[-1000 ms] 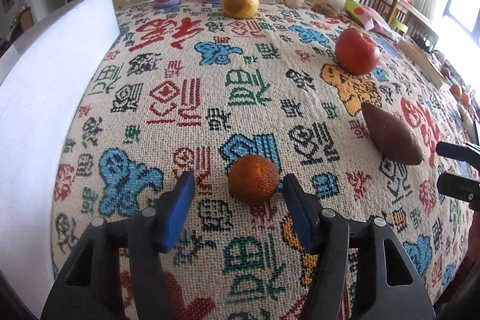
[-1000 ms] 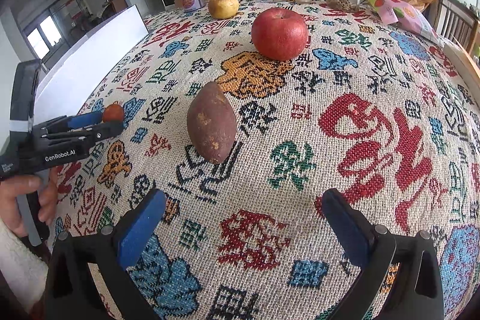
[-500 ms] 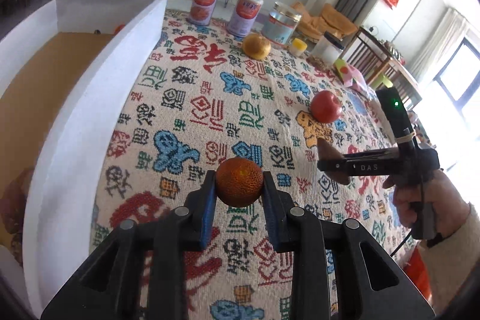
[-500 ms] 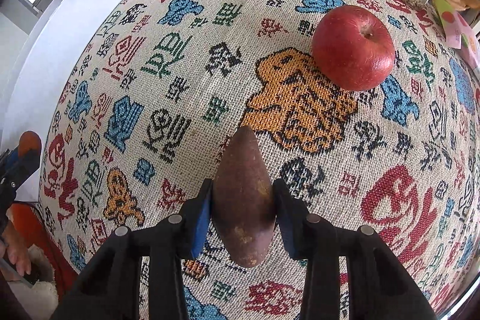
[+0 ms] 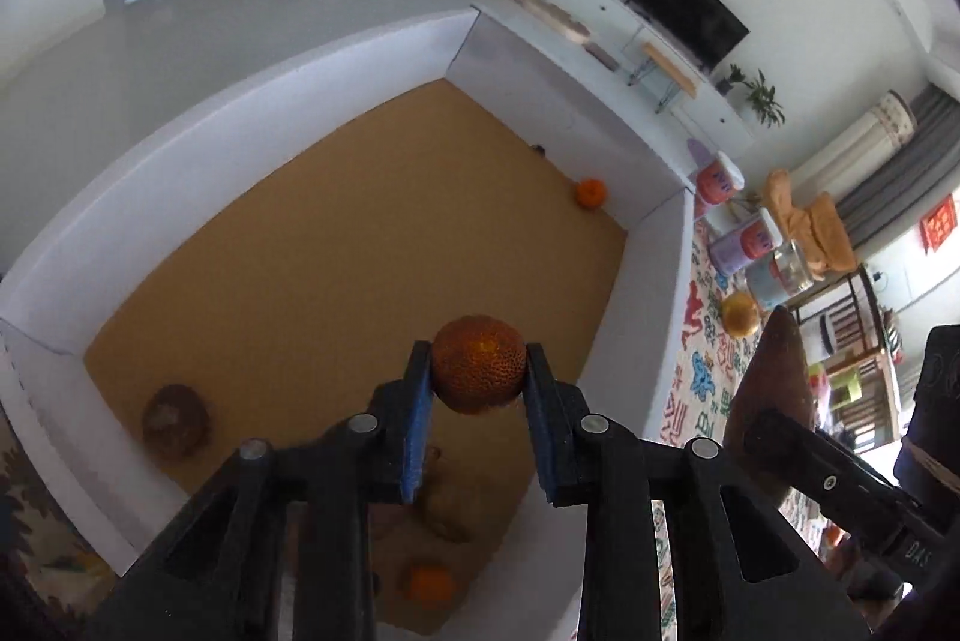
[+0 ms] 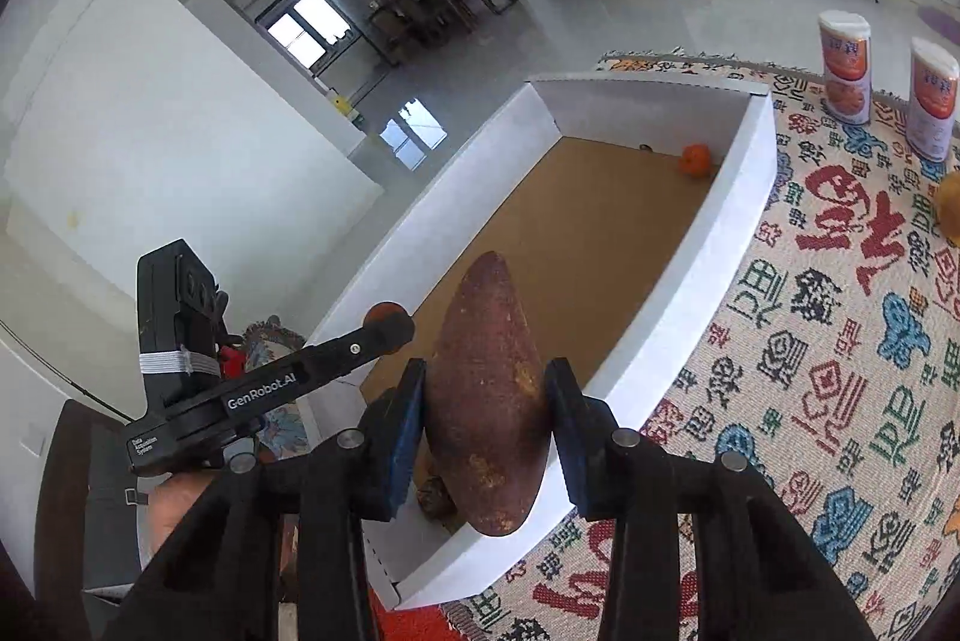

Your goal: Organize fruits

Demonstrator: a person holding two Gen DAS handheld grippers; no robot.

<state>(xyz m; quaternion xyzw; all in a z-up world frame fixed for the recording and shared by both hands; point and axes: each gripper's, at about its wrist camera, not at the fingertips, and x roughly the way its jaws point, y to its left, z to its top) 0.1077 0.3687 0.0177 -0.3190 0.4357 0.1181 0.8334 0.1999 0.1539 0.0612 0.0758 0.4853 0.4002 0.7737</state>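
My left gripper [image 5: 478, 401] is shut on a small rough-skinned orange [image 5: 478, 364] and holds it over the brown floor of a white-walled box [image 5: 657, 293]. My right gripper [image 6: 485, 413] is shut on a brown sweet potato [image 6: 487, 395], lifted above the near end of the same box [image 6: 708, 275]. In the left wrist view the sweet potato [image 5: 771, 395] and the right gripper show at the right edge. In the right wrist view the left gripper [image 6: 384, 323] with its orange [image 6: 384, 314] hangs at the left, over the box.
Inside the box lie a small orange [image 5: 591, 192] in the far corner, another orange [image 5: 429, 584] near me and a brown round fruit [image 5: 175, 422]. Two printed canisters [image 6: 846, 68] and a yellow fruit [image 5: 739, 315] stand on the patterned tablecloth [image 6: 828, 341] right of the box.
Both grippers closed on their fruit on the cloth, lifted it and swung left. The orange and the sweet potato now hang over the white box instead of the tablecloth.
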